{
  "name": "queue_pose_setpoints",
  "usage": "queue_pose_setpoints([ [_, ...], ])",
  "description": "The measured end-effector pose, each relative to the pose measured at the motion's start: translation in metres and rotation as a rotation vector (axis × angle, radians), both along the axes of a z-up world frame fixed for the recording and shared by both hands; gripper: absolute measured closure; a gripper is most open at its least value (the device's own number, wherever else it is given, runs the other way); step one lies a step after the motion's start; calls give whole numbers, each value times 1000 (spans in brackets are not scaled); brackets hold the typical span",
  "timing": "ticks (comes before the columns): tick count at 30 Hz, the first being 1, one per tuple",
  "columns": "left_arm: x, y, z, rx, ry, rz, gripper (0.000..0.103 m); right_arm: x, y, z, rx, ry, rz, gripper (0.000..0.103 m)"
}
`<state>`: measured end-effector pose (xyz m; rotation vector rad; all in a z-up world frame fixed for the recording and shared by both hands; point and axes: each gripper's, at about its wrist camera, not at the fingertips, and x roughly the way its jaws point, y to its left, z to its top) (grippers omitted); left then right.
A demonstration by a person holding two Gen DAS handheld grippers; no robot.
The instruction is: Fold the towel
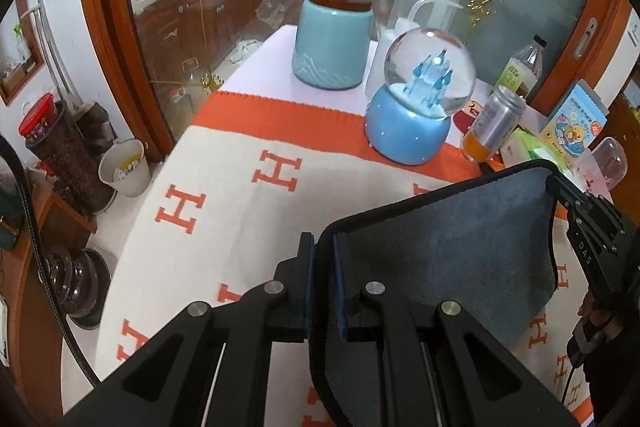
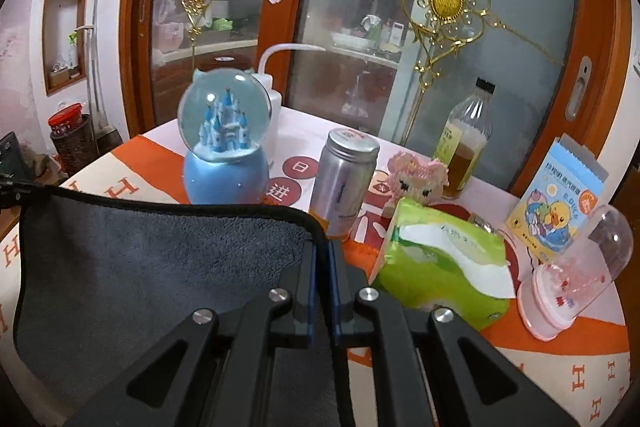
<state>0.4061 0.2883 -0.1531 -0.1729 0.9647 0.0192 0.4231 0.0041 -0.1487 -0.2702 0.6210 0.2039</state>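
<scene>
Cluttered table with an orange-and-white cloth [image 1: 224, 163]. Left gripper [image 1: 323, 247] and right gripper [image 2: 322, 255] each pinch a top corner of the grey towel [image 1: 452, 247], hanging between them (no fold made yet, looks like).

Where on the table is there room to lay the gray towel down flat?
The H-patterned blanket lies bare left of the snow globe, toward the table's left edge. It is crowded around the silver can, green tissue pack and pink dome.
</scene>
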Motion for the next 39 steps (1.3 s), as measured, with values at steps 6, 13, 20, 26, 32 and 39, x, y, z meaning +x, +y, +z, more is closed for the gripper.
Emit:
queue_pose_setpoints([
  [6, 4, 0, -11, -7, 14, 18, 91, 8, -1, -8, 19, 23, -20, 88],
  [13, 1, 3, -7, 4, 10, 50, 70, 9, -9, -6, 33, 26, -47, 63],
  [20, -12, -3, 2, 12, 33, 60, 47, -7, -26, 11, 59, 7, -98, 43],
  [26, -30, -13, 19, 41, 37, 64, 25, -31, -47, 26, 70, 3, -141, 33],
  [32, -55, -37, 31, 78, 43, 38, 25, -66, -75, 36, 98, 23, -187, 24],
  [39, -100, -70, 48, 83, 32, 19, 25, -115, -112, 44, 148, 31, -226, 22],
])
